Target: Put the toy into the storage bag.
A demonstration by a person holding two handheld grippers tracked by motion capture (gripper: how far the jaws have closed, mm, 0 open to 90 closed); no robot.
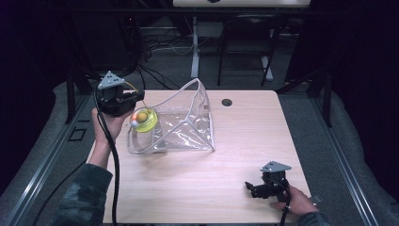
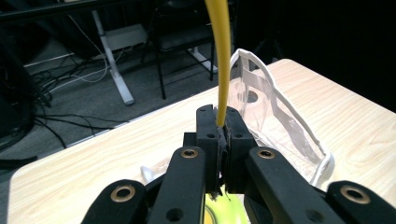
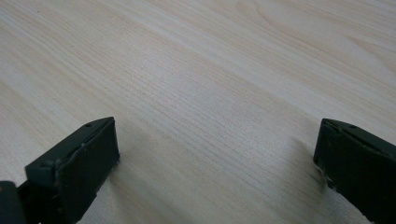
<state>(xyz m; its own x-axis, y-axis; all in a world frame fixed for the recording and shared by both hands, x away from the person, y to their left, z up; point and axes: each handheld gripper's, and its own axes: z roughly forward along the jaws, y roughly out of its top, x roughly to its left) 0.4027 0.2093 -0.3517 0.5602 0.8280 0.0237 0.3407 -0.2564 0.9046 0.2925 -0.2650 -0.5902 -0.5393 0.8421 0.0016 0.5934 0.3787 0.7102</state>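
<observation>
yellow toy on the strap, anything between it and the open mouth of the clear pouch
Nothing visible does. The yellow toy hangs by its strap, pinched in the left gripper, right at the clear pouch opening's left edge. The right gripper sits open, far off on the table.

Table (image 1: 244, 141): light wood, with a round grommet hole (image 1: 227, 102) near the far edge.
Floor (image 1: 164, 70): grey, with black cables (image 1: 155, 47) lying tangled on it.
Beyond: white desk leg (image 1: 195, 47), dark chair (image 1: 244, 47).
Sides: black curtains (image 1: 362, 70).
Light: dim room, table lit.
</observation>
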